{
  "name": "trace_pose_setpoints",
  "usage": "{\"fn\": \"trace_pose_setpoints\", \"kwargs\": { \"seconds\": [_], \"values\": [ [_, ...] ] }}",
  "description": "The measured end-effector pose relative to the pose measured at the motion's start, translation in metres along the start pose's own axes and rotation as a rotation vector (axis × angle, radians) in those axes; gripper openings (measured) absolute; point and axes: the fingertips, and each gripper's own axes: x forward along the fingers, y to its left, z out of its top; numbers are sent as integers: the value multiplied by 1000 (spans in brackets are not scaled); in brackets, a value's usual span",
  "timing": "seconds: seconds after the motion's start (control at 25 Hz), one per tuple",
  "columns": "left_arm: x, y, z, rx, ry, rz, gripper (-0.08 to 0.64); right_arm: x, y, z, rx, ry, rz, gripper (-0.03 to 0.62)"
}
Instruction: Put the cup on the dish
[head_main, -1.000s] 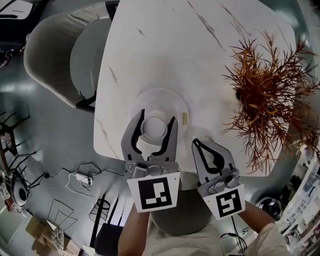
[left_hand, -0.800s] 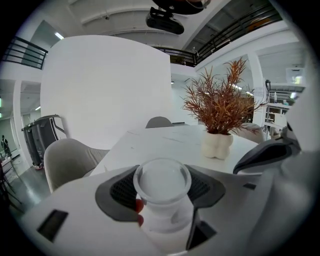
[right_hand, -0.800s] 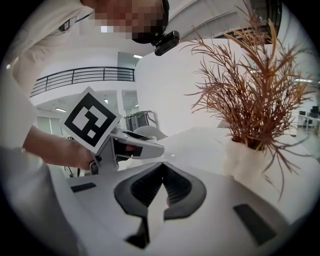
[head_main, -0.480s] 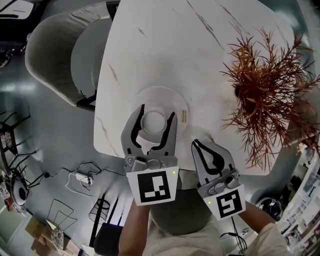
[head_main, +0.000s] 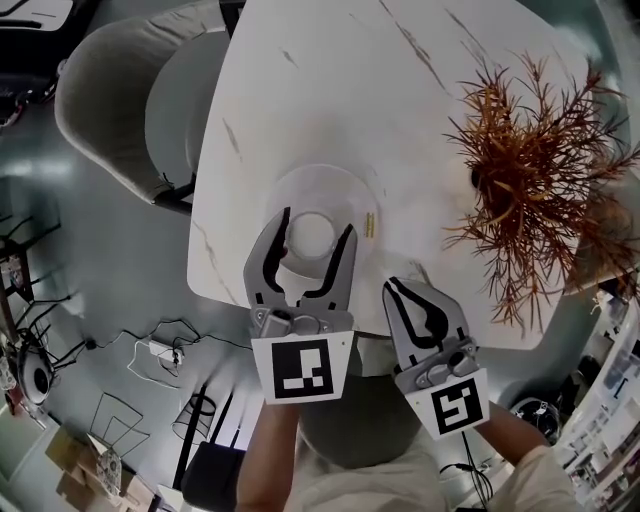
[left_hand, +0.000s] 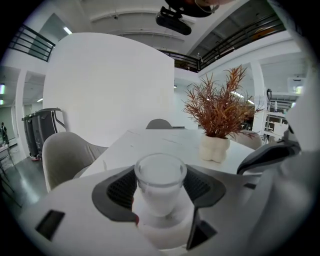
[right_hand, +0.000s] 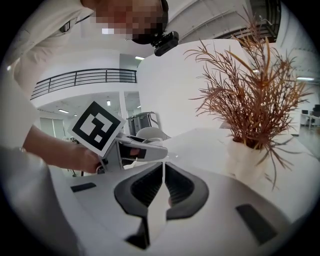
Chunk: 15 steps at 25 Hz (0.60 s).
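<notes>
Cup (left_hand: 160, 185): a small, clear glass tumbler, upright right between my jaws, and it's sitting on the dish!
Left claw (head_main: 316, 224): spread wide. The ribbed dark pads flank the cup on both sides, and the head view shows a gap at each side, so I'm not pinching it.
Right claw (right_hand: 162, 167): pressed together, nothing in it, hanging just beside the left one at the near table edge.
Handling: I judge the cup light, rigid, smooth-walled and breakable. It's likely slippery on the pads, so a gentle squeeze only.
Where to take it: the mid-wall, below the rim, pads square on opposite sides. Not the lip, as I judge it would tip.
Dish (head_main: 350, 185): a pale round saucer of glass or glazed ware, with the cup near its middle. It lies close to the near edge of the table, so I reckon a knock could send both off.
Table (head_main: 300, 80): white marble-look top with thin grey veins.
Small item (head_main: 371, 233): something tiny and yellowish just beside the dish; I can't tell what.
Plant (head_main: 540, 180): rust-red dried sprigs in a white bulbous pot, well apart to the right.
Chair (head_main: 120, 110): grey, upholstered, at the far left.
In the way: nothing that I can see crowds the cup.
</notes>
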Motion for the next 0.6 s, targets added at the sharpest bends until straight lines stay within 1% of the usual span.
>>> {"fn": "trace_pose_setpoints", "kwargs": {
  "seconds": [0.12, 0.36, 0.6],
  "values": [
    [-6, 0, -3, -59, -9, 19, 273, -3, 0, 2, -6, -3, 2, 5],
    [-20, -4, -6, -106, -11, 19, 275, -11, -2, 7, -17, -16, -18, 5],
    [-42, -3, -2, -162, -22, 46, 276, -22, 4, 23, -18, -49, -44, 5]
  ]
}}
